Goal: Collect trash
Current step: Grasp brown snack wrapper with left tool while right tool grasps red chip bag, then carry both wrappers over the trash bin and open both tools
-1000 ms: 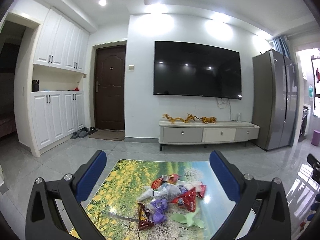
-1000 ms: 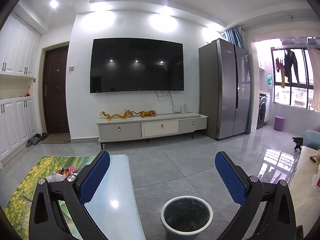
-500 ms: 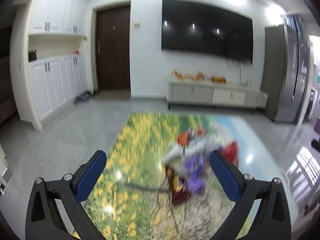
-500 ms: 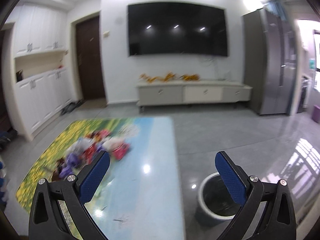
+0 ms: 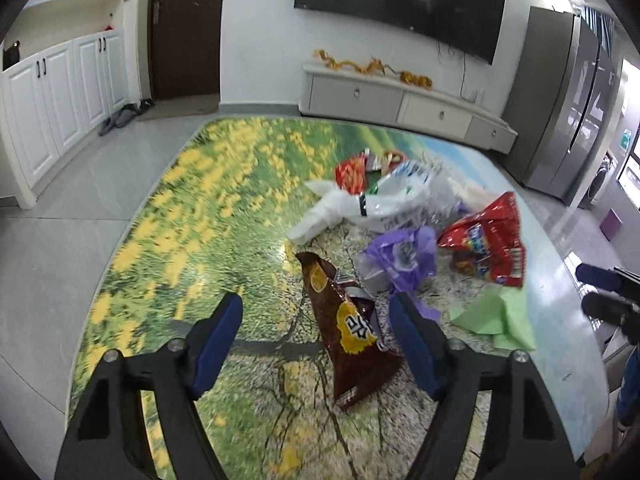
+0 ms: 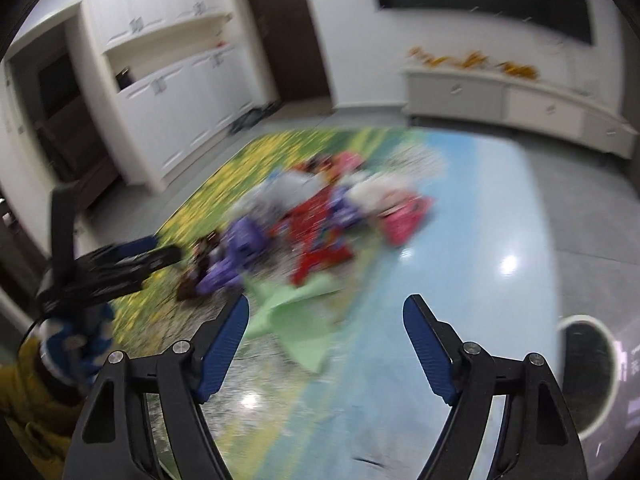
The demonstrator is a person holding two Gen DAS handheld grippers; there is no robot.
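**Wrappers heaped on printed tabletop**

Flower-printed table is strewn with wrappers. Brown chip bag lies lengthwise between the closing, empty left gripper, mouth pointing away. Right gripper, also closing and empty, is held above green paper, bin alongside.

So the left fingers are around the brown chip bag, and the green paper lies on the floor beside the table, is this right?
Not quite. The green paper lies on the table, beside the pile, as the left wrist view shows. The brown chip bag is indeed between the closing left fingers, not yet pinched.
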